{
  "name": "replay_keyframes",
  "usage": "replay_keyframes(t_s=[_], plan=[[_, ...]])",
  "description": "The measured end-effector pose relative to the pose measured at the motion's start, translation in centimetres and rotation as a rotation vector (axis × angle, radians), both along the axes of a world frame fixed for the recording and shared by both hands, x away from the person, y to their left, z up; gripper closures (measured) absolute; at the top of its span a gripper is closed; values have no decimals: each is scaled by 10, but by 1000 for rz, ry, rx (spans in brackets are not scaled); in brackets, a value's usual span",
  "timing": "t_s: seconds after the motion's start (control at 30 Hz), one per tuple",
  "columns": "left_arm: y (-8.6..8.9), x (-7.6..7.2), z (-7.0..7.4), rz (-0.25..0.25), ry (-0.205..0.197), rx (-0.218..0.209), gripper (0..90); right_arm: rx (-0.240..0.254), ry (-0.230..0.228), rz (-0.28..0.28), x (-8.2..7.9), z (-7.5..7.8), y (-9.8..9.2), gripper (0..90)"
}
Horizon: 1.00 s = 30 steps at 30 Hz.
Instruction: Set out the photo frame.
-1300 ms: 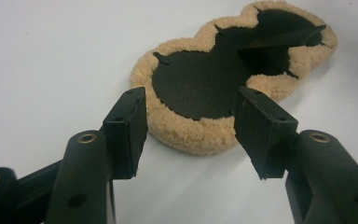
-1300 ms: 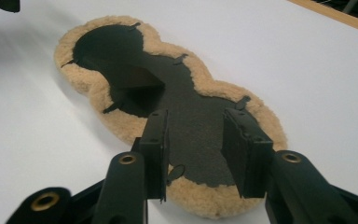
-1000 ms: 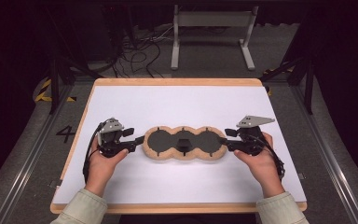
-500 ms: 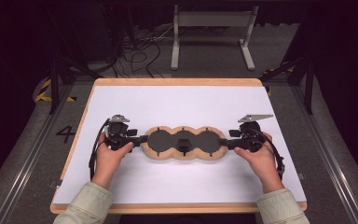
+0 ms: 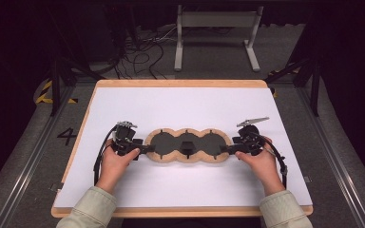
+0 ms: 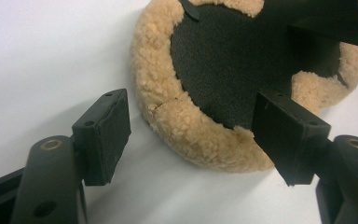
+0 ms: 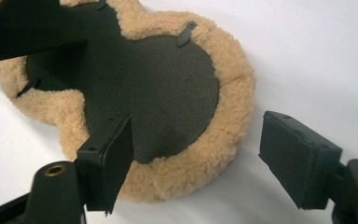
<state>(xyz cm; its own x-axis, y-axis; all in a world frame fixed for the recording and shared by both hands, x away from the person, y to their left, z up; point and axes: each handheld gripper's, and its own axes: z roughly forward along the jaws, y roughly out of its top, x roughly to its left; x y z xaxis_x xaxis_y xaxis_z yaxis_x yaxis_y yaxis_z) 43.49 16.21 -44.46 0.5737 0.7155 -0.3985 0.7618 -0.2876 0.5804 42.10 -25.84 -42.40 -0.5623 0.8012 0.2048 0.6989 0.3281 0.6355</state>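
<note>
A three-lobed pad with a tan fleece rim and black centre lies flat on the white table top. My left gripper is at the pad's left end and my right gripper at its right end. Both have just been opening. In the left gripper view the left gripper straddles the fleece rim, pads clear of it. In the right gripper view the right gripper also straddles the rim, one pad over the black part, the other on the white side.
A short black strap stands across the pad's middle lobe. The white top has a wooden edge. Beyond it on the floor are a metal stand and loose cables.
Both hands have sunk a little and edged in towards the pad's ends. The pad lies where it did.
</note>
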Motion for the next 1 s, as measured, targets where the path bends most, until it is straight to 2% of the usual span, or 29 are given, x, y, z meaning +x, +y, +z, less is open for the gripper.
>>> replay_keyframes(t_s=[0.03,0.07,0.1,0.2,0.37,0.47,0.6,0.67,0.7,0.77,1.0], plan=[[0,0,-1,-7,7,-12,256,44,1,-23,-1,-3,-1,271],[-1,1,-2,-20,11,-33,250,54,17,-21,0,-5,-2,266],[-3,1,-3,-34,22,-31,230,55,41,-26,1,-7,-2,251],[-6,1,-5,-57,35,-28,207,57,55,-17,2,-9,-2,234],[-10,1,-7,-64,39,-22,185,49,103,19,4,-16,6,164],[-10,1,-7,-75,30,-13,192,48,104,12,4,-17,8,152],[-9,1,-7,-91,13,11,201,74,112,-6,3,-18,9,112],[-9,1,-7,-92,23,0,217,62,108,-4,3,-18,10,120],[-8,1,-7,-91,11,9,222,63,108,-5,3,-18,10,122],[-9,1,-7,-95,15,9,234,77,114,-9,4,-18,8,135],[-8,1,-7,-86,7,14,244,39,98,-3,2,-18,14,93]])
